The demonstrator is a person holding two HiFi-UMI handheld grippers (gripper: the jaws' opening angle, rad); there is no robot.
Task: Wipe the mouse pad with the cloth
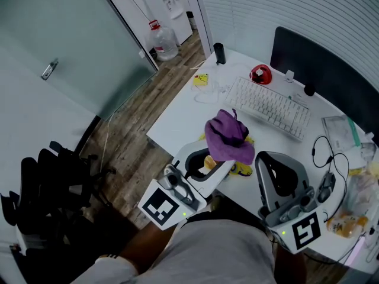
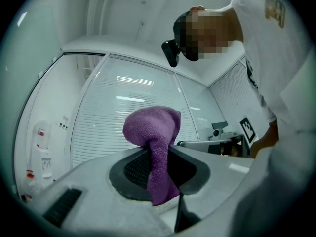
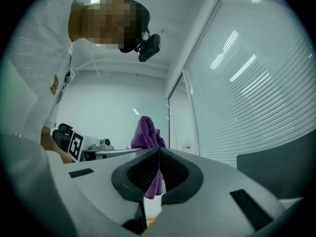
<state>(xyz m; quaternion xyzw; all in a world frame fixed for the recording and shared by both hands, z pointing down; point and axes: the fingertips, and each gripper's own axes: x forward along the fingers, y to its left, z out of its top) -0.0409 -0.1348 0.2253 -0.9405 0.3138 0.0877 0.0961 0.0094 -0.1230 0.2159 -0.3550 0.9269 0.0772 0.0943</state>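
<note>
My left gripper [image 1: 217,163] is shut on a purple cloth [image 1: 228,138], held up above the white desk [image 1: 177,120]. In the left gripper view the cloth [image 2: 154,132] is pinched between the jaws of the left gripper [image 2: 160,156], bulging above them and hanging below. To the right of the cloth, my right gripper [image 1: 262,157] has its jaws together with nothing in them. The right gripper view shows the right gripper [image 3: 159,154] with its tips meeting and the cloth [image 3: 146,134] beyond them. A yellow pad [image 1: 243,170] peeks out beneath the cloth, mostly hidden.
A white keyboard [image 1: 270,106], a red object [image 1: 260,74] and a black cylinder [image 1: 219,53] lie further back on the desk, before a dark partition [image 1: 323,70]. Cables [image 1: 324,149] and plastic bags [image 1: 355,203] are at the right. A black chair [image 1: 50,185] stands on the floor at the left.
</note>
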